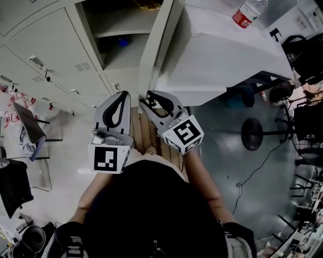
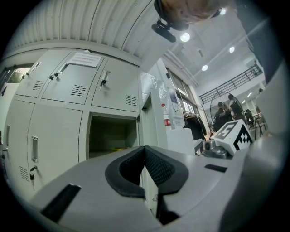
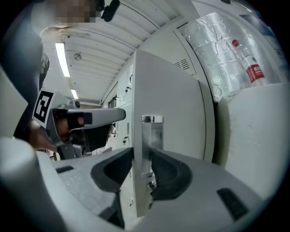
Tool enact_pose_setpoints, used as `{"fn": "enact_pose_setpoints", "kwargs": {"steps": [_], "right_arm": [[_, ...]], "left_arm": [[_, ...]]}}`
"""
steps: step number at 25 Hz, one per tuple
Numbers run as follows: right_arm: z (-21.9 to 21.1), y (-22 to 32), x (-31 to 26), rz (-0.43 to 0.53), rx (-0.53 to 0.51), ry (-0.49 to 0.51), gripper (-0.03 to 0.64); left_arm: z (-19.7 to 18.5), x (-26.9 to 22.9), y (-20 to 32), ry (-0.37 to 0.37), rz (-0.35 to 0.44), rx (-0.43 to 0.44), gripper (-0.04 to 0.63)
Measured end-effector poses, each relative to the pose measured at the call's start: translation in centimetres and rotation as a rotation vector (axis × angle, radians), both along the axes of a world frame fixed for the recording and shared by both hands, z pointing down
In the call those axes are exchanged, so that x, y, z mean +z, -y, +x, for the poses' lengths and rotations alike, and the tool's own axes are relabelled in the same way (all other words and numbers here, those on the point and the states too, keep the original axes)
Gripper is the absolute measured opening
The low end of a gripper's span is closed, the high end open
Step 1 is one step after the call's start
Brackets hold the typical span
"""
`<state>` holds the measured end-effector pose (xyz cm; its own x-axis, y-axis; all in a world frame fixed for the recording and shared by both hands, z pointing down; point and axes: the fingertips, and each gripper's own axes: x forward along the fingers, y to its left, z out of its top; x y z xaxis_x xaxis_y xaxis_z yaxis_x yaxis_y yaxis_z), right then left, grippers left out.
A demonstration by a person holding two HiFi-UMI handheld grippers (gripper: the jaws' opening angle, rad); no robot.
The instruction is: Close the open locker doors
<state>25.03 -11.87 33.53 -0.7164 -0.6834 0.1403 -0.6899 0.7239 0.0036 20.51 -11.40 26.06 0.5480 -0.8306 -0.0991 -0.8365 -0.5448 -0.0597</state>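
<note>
In the head view, the open locker door [image 1: 151, 55] stood edge-on at 12 o'clock from the person, swung well out from the bank of lockers. The open compartment [image 1: 121, 35] it belongs to lay just beyond it at 11 o'clock. The closed lockers [image 1: 50, 50] ran off toward 10 o'clock, their doors flush. The right gripper [image 1: 145, 99] was level at the door's free edge. In the right gripper view its jaws [image 3: 138, 152] stood spread, with the door edge [image 3: 167, 99] and the chrome handle [image 3: 152, 131] between them. The pads were close on either side, and no clamping on the panel was apparent. The left gripper [image 1: 122, 94] was just beside it at 9 o'clock, apart from the door. In the left gripper view its jaws [image 2: 144, 149] were together at the tips with nothing between them, and they pointed toward the open compartment [image 2: 113, 136] at 11 o'clock. The closed lockers [image 2: 68, 81] filled the sector from 9 to 11 o'clock. A plastic bottle [image 1: 246, 15] with a red label lay at 1 o'clock on a white cabinet top [image 1: 227, 50] to the right of the door. The same bottle [image 3: 247, 63] appeared at 2 o'clock in the right gripper view.
</note>
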Motion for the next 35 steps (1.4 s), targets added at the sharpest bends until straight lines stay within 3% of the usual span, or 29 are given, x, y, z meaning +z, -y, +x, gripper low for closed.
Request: {"fn": "enact_pose_setpoints", "kwargs": {"steps": [14, 35], "right_arm": [[-5.8, 3.4, 0.0, -0.009, 0.007, 0.009, 0.115], [-11.3, 9.2, -0.1, 0.041, 0.127, 0.011, 0.115]], "left_arm": [[-6.1, 0.2, 3.5, -0.021, 0.013, -0.037, 0.002], [-13.5, 0.9, 7.6, -0.05, 0.022, -0.109, 0.002]]}}
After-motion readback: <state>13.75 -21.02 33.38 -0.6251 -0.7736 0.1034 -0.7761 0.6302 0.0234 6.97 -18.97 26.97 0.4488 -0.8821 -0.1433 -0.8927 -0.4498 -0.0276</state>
